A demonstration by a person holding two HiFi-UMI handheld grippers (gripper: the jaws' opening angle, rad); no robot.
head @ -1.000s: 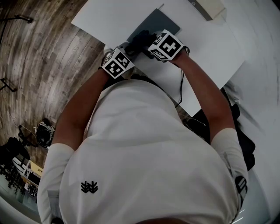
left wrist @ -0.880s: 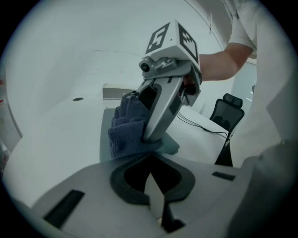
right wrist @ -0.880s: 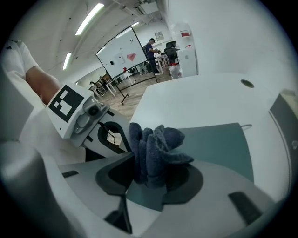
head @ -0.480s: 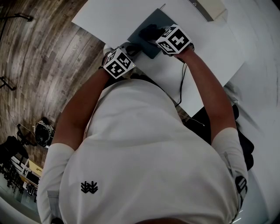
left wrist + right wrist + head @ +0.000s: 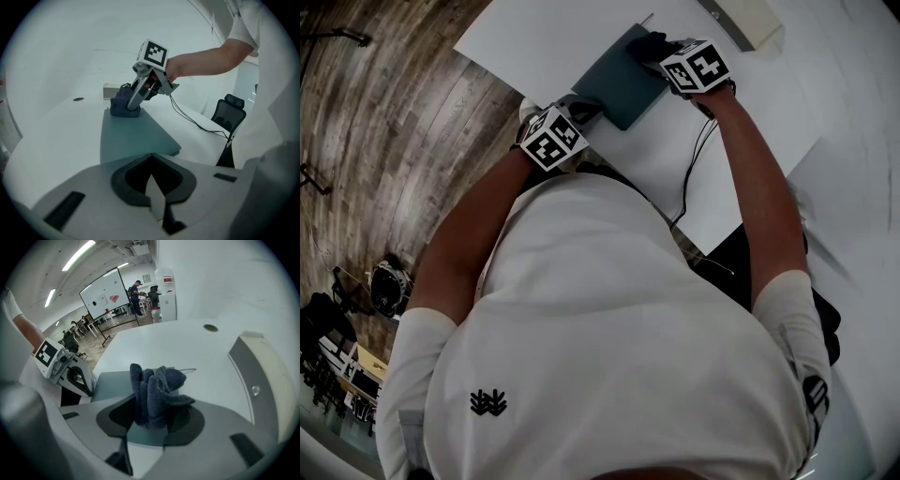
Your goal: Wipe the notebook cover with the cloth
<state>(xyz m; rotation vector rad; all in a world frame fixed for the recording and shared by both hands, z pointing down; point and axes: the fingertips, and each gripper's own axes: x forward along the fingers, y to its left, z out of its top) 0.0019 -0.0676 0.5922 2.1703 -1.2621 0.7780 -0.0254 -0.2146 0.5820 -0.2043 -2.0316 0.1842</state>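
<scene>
Carefully, I judged my right gripper (image 5: 154, 423), clamped on the cloth (image 5: 157, 390), should press flat along the notebook (image 5: 131, 136) while my left gripper (image 5: 152, 188), jaws together, could steady its near corner.

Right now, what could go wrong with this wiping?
1. The cloth in the right tongs sits at the far edge of the notebook; pushing on may carry it off.
2. The left tongs are shut at the near corner, not clearly gripping it, so the notebook might slide.
3. The cable by the right arm could snag.
</scene>
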